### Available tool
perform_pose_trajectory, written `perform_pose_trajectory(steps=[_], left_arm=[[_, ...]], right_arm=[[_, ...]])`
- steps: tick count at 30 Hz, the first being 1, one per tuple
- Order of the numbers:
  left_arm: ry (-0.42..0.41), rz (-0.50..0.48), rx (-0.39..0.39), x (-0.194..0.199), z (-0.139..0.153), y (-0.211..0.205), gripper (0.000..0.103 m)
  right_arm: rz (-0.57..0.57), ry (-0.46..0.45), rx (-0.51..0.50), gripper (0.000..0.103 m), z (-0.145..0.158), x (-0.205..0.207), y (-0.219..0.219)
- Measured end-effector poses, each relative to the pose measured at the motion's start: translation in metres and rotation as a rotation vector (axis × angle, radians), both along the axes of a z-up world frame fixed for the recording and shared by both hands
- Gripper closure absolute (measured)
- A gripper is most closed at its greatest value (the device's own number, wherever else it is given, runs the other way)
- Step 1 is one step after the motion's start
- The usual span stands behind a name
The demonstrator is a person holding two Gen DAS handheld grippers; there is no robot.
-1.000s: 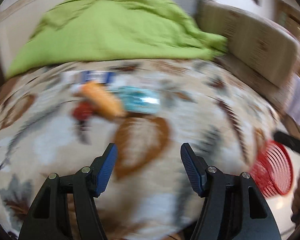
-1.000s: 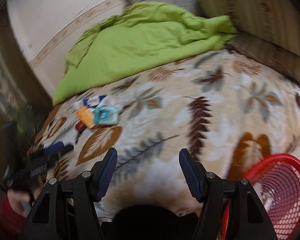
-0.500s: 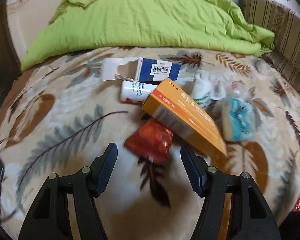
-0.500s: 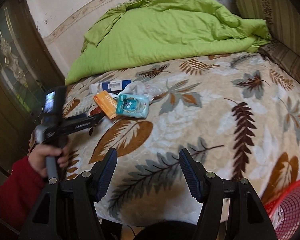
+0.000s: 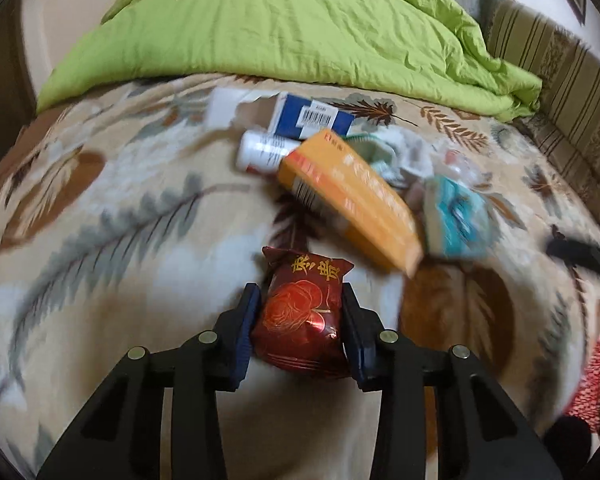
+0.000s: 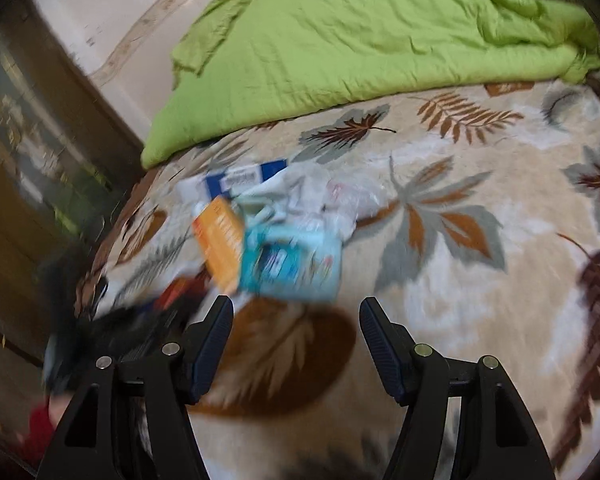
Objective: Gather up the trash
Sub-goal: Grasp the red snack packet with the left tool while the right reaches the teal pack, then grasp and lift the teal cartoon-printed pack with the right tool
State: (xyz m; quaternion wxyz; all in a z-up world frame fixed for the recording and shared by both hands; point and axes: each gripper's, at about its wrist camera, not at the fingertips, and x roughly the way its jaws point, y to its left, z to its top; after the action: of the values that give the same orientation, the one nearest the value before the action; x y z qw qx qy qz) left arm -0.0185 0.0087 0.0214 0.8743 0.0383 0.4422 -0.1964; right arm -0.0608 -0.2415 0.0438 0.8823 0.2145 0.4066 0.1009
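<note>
- left tool [image 5: 300, 300] is clamping the shiny red foil snack packet [image 5: 300, 316] just above the leaf-patterned bed blanket [image 5: 100, 240].
- right tool [image 6: 296, 312] is hovering with its jaws wide apart near the teal packet [image 6: 292, 264] and orange cardboard box [image 6: 220, 240].

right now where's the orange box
In the left wrist view the orange box lies on the leaf-print blanket, right of centre, its far end over the white bottle and the teal packet on its right.

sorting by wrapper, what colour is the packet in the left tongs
Dark red foil packet with gold print, clearest in the left wrist view.
</note>
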Motion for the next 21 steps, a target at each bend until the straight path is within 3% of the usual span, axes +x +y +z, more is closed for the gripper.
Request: perform_pose_trajectory(steps=[3,6,9,13,15,19,21], left_arm=[[0.007,0.014,-0.021,-0.020,0.001,0.017,0.065],[-0.003,0.023,-0.008,-0.027,0.000,0.021,0.065],[-0.009,0.040,-0.013,-0.026,0.001,0.022,0.065],[-0.001,0.059,-0.023,-0.021,-0.003,0.022,0.065],[-0.005,0.072,-0.030,-0.021,-0.003,0.023,0.065],[-0.027,0.106,-0.063,-0.024,0.002,0.030,0.064],[-0.041,0.130,-0.079,-0.025,0.005,0.035,0.064]], right_arm=[[-0.020,0.007,0.034,0.039,-0.011,0.032,-0.004],[-0.020,0.044,0.083,0.058,-0.024,0.050,-0.002],[0.039,0.057,0.123,0.058,-0.025,0.040,0.014],[0.227,0.086,0.150,0.058,-0.022,0.009,0.049],[0.294,0.083,0.096,0.058,-0.018,-0.005,0.062],[0.305,-0.006,-0.084,0.043,-0.004,-0.010,0.070],[0.332,-0.034,-0.139,0.042,-0.002,-0.007,0.077]])
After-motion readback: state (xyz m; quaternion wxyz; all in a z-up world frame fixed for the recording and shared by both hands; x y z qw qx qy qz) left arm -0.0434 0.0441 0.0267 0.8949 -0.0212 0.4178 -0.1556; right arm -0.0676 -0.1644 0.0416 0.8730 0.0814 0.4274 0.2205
